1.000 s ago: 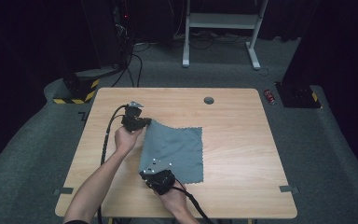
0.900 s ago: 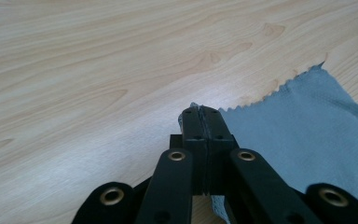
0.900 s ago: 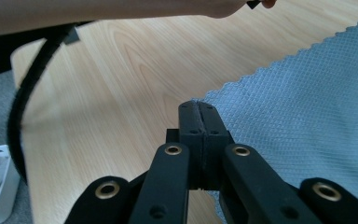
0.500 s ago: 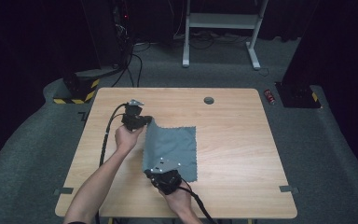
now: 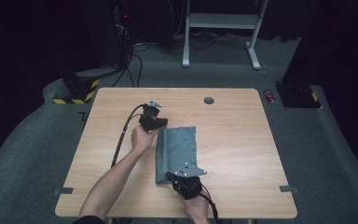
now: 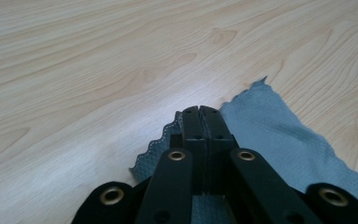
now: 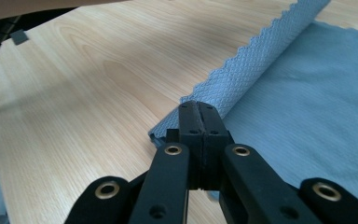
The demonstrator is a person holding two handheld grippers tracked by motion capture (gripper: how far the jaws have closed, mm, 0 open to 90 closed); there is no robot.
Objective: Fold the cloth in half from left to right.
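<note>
A grey cloth (image 5: 179, 147) with zigzag edges lies on the wooden table (image 5: 242, 140), its left edge rolled over in a fold (image 5: 161, 151). My left gripper (image 5: 163, 127) is at the cloth's far left corner. In the left gripper view the left gripper (image 6: 199, 111) is shut, with the cloth (image 6: 279, 135) pinched beneath it. My right gripper (image 5: 170, 176) is at the near left corner. In the right gripper view the right gripper (image 7: 198, 107) is shut on the corner of the cloth (image 7: 307, 107), and the lifted edge (image 7: 247, 70) curls away from it.
A round grommet (image 5: 209, 100) sits in the table near its far edge. Tape strips (image 5: 63, 191) mark the table's near corners. A black cable (image 5: 123, 135) trails from the left gripper across the table's left part. Bare wood lies right of the cloth.
The cloth has grown narrower: its left edge has been lifted and carried rightward over the rest. The right gripper moved right; the left gripper shifted slightly right.
</note>
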